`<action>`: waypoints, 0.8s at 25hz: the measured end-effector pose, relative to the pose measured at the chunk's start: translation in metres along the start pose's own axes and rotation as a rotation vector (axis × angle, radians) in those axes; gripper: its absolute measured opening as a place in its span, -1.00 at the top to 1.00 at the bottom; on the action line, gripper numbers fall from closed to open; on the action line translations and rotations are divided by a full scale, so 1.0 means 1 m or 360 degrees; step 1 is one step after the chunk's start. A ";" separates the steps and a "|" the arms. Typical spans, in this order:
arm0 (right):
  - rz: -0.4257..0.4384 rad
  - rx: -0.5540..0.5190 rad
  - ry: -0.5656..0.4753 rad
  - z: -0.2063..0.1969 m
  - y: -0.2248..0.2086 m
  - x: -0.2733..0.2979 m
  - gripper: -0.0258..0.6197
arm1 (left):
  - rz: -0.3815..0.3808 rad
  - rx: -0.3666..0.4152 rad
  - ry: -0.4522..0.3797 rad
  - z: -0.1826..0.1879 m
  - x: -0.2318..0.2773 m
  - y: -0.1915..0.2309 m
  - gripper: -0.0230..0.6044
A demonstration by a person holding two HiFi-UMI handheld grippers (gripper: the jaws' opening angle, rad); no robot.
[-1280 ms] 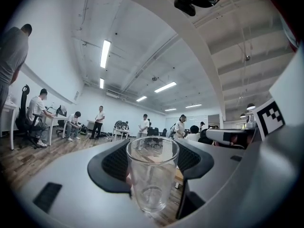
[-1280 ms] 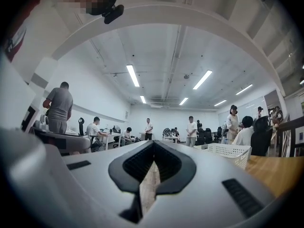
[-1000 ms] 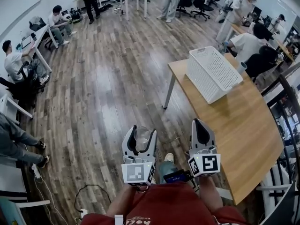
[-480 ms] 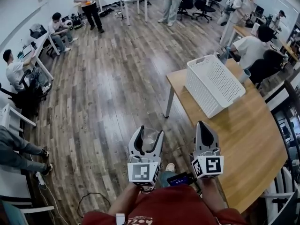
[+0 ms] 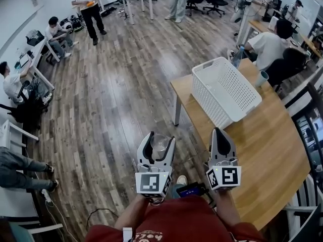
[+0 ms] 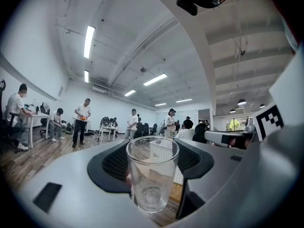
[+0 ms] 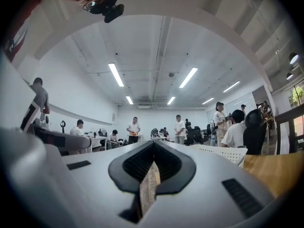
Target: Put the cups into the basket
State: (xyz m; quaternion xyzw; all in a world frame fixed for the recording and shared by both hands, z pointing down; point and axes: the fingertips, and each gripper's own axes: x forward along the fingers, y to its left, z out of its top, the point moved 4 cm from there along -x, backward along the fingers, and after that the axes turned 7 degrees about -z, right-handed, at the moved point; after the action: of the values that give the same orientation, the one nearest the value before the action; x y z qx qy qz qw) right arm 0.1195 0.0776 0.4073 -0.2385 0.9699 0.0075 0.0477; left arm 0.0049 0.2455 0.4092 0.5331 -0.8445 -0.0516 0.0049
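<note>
Item: one clear glass cup [image 6: 152, 172], held over the floor, short of the table [image 5: 272, 150].
My left gripper [image 5: 157, 144] has its fingers clenched on the cup, upright; right gripper [image 5: 220, 135] fingers pressed together, empty. Basket [image 5: 224, 92] at the table's far left corner, apparently tipped. Risk: smooth glass slipping if tilted, or clipping the basket rim.

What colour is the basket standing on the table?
The basket is white, with small holes all over its walls; the head view shows it best.
</note>
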 end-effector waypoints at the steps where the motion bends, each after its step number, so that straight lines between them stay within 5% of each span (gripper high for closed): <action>1: -0.0011 0.0009 0.0001 0.000 -0.007 0.003 0.89 | -0.0007 0.0001 0.0002 0.001 0.006 -0.003 0.01; 20: -0.0144 0.0088 -0.0053 -0.001 -0.109 0.040 0.89 | -0.0108 -0.0033 -0.0003 0.003 0.104 -0.046 0.01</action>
State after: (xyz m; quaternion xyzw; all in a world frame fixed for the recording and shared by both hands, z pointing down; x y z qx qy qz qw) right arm 0.1342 -0.0376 0.4052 -0.2806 0.9570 -0.0175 0.0707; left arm 0.0016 0.1325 0.3967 0.5613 -0.8253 -0.0610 0.0079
